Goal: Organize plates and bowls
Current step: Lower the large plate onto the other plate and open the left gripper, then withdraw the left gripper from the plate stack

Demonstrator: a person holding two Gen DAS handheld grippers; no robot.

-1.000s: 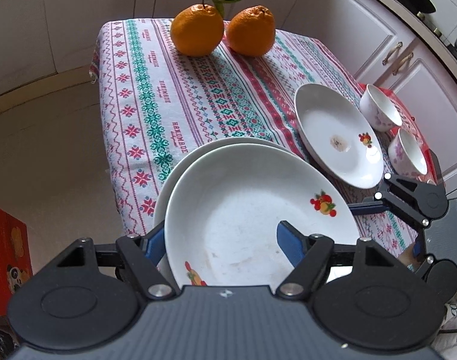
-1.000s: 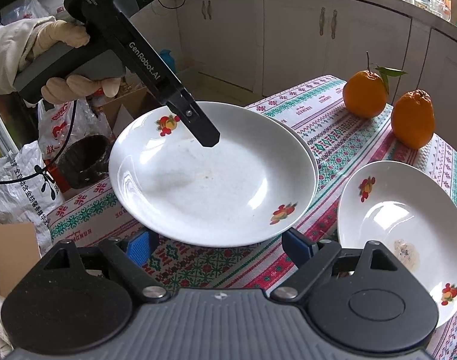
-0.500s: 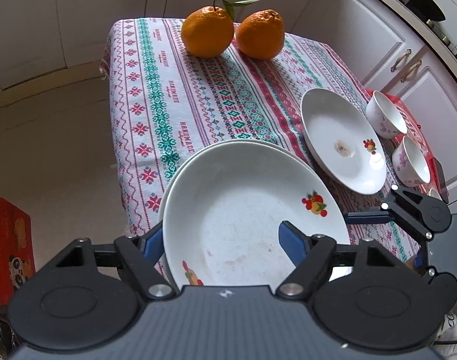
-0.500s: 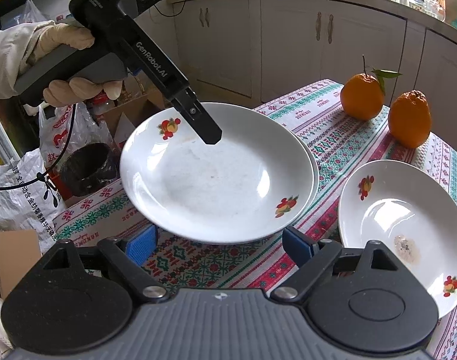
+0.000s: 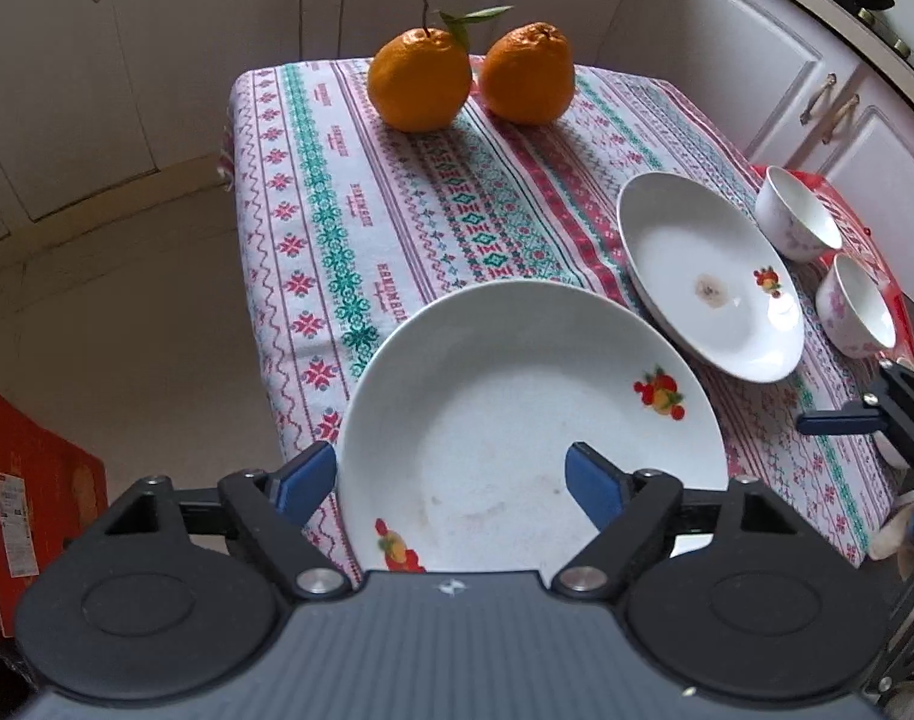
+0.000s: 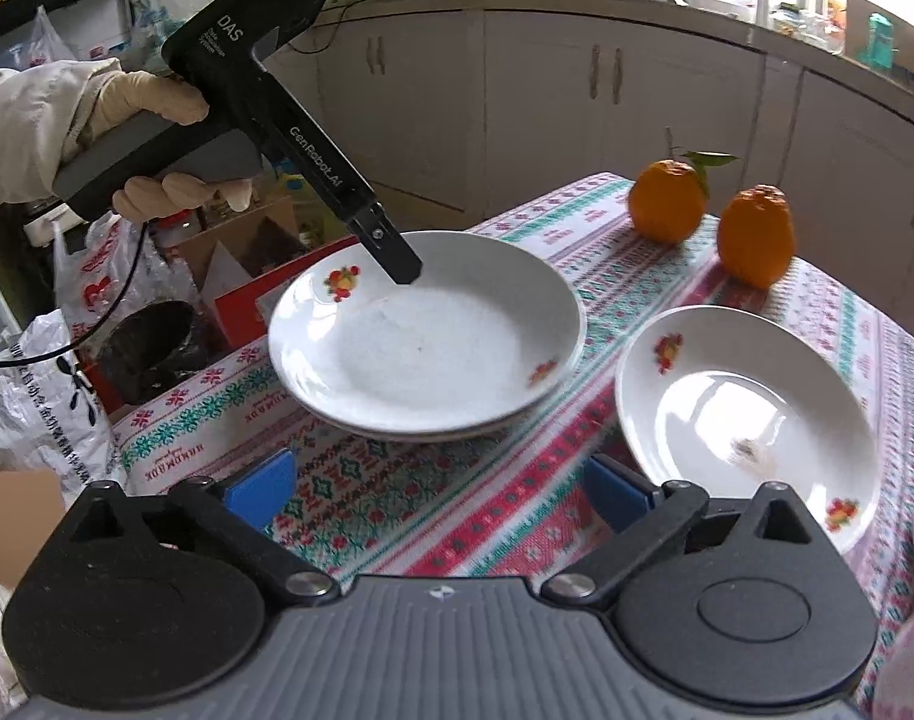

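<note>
A white plate with fruit prints [image 5: 517, 420] rests on a second plate [image 6: 408, 429] at the table's near-left corner; the stack also shows in the right wrist view [image 6: 426, 342]. My left gripper [image 5: 450, 480] is open, one finger inside the top plate's rim, the other outside it. A third plate with a brown stain [image 5: 709, 276] lies to the right, also in the right wrist view [image 6: 751, 420]. Two small floral bowls [image 5: 799, 222] [image 5: 859, 315] sit beyond it. My right gripper [image 6: 438, 489] is open and empty above the tablecloth.
Two oranges [image 5: 420, 81] [image 5: 529, 75] stand at the far end of the patterned tablecloth [image 5: 396, 210]. White cabinets [image 6: 547, 96] surround the table. Bags and a cardboard box [image 6: 48, 396] sit on the floor to the left. A red box [image 5: 30, 510] stands by the left edge.
The top plate has come down onto the plate beneath it. My left gripper moved forward with it. My right gripper has pulled back and lifted a little.
</note>
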